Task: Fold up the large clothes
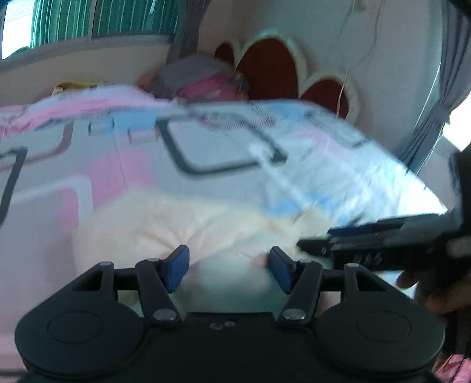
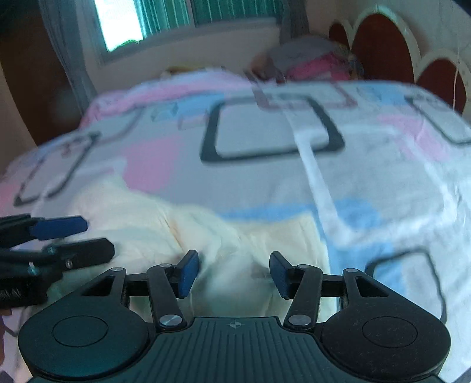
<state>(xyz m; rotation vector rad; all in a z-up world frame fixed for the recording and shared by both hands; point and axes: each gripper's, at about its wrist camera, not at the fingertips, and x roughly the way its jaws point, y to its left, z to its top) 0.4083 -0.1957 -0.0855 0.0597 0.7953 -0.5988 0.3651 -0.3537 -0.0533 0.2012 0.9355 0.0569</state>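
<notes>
A pale cream garment (image 1: 147,224) lies crumpled on a bed with a patterned sheet (image 1: 220,147). My left gripper (image 1: 228,268) hangs open just above the cloth; its blue pads stand apart and press on nothing. The right gripper (image 1: 323,238) comes in side-on from the right, close over the same garment. In the right wrist view the cream garment (image 2: 141,218) spreads under my right gripper (image 2: 234,271), which is open with only cloth showing in the gap. The left gripper (image 2: 85,238) sits at the left edge. Both views are blurred.
The sheet (image 2: 265,138) has pink, blue and white patches with black rounded squares. A grey and pink pile (image 1: 200,79) rests by the red scalloped headboard (image 1: 265,70). A window (image 2: 123,23) is behind, a grey curtain (image 1: 435,103) at right. A hand (image 1: 426,291) holds the right gripper.
</notes>
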